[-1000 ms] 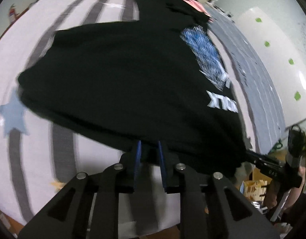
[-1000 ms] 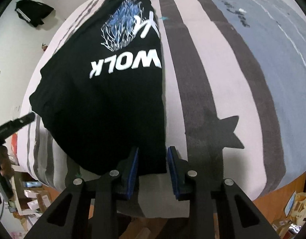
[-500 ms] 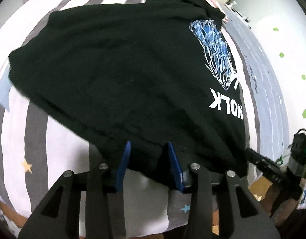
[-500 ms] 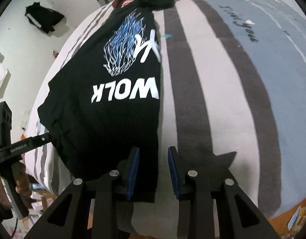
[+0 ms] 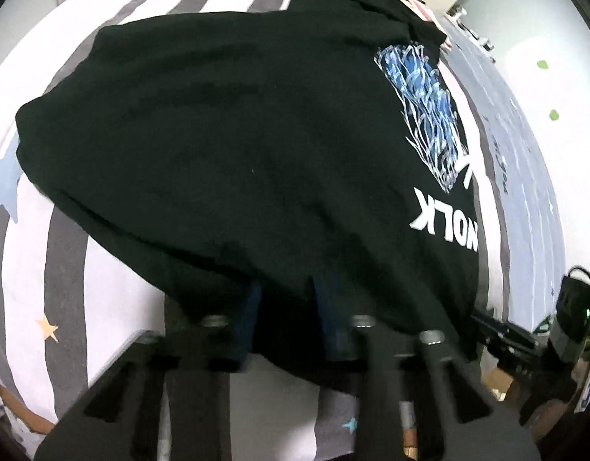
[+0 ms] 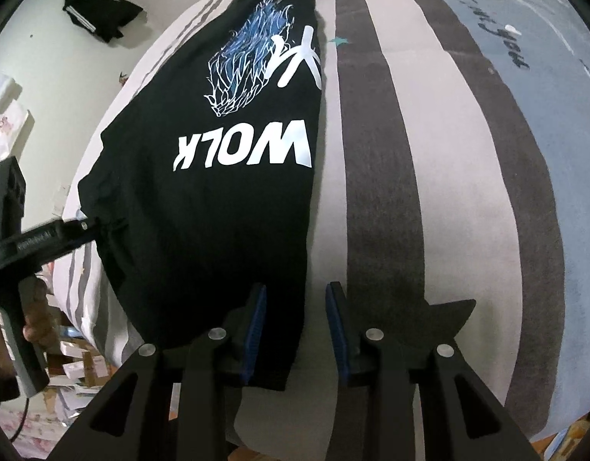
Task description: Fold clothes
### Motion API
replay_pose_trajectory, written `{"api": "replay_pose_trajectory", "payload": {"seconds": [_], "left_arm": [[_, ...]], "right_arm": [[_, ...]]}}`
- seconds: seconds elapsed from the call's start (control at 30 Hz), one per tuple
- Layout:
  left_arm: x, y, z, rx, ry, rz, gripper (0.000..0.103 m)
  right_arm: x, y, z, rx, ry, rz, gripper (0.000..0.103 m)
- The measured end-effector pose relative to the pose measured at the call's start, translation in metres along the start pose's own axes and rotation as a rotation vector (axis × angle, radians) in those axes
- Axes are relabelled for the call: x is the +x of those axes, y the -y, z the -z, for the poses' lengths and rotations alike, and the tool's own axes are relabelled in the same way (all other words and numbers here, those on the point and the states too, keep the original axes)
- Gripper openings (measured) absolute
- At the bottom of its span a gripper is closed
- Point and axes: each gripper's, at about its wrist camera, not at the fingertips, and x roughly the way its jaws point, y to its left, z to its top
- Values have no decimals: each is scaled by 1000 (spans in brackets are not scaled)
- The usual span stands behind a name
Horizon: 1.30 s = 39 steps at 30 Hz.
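Right wrist: jaws wider apart around black shirt (image 6: 218,211).

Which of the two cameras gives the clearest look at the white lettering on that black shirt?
The right wrist view: the white lettering lies near the middle, whole and sharp. In the left wrist view the white lettering sits at the shirt's right edge, partly cut off.

My right gripper (image 6: 295,326): matte black frame, blue pads, silver screws. My left gripper (image 5: 283,319): same build, blurred. White lettering on left's side; bare skin at handle.
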Motion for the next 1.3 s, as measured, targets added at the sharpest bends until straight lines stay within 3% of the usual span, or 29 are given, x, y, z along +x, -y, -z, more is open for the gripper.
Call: {"api": "replay_pose_trajectory", "payload": {"seconds": [0.03,0.07,0.33,0.43,0.63,0.7,0.73,0.77,0.9,1.0,1.13,1.3], "left_arm": [[-4,0,1,9,6,5,8],[-10,-2,1,15,12,16,6],[-72,-16,-2,11,71,64,3],[-68,-21,7,33,45,38,3],[-22,-29,25,13,-37,-26,4],[-24,-33,28,-1,-50,-53,13],[-25,-34,29,-9,-56,-66,25],[-26,-36,31,-8,-62,-81,30],[-48,-45,38,66,-56,-127,30],[-66,-55,18,76,18,-142,30],[-67,-72,-38,59,136,-165,30],[-45,-99,-104,92,243,-210,30]], "right_arm": [[-1,1,0,2,-4,-22,12],[-3,0,0,2,-8,-36,3],[-47,-12,3,-46,44,-89,2],[-51,-14,9,-64,32,-84,2],[-38,-4,25,-80,-30,9,3],[-37,-3,27,-90,-38,38,8],[-41,-2,27,-97,-35,51,12],[-45,-2,28,-104,-35,65,12],[-64,1,27,-120,-27,107,12],[-83,-2,12,-109,26,120,12],[-79,-26,-35,-103,108,105,16],[-30,-72,-103,-162,179,100,16]]}}
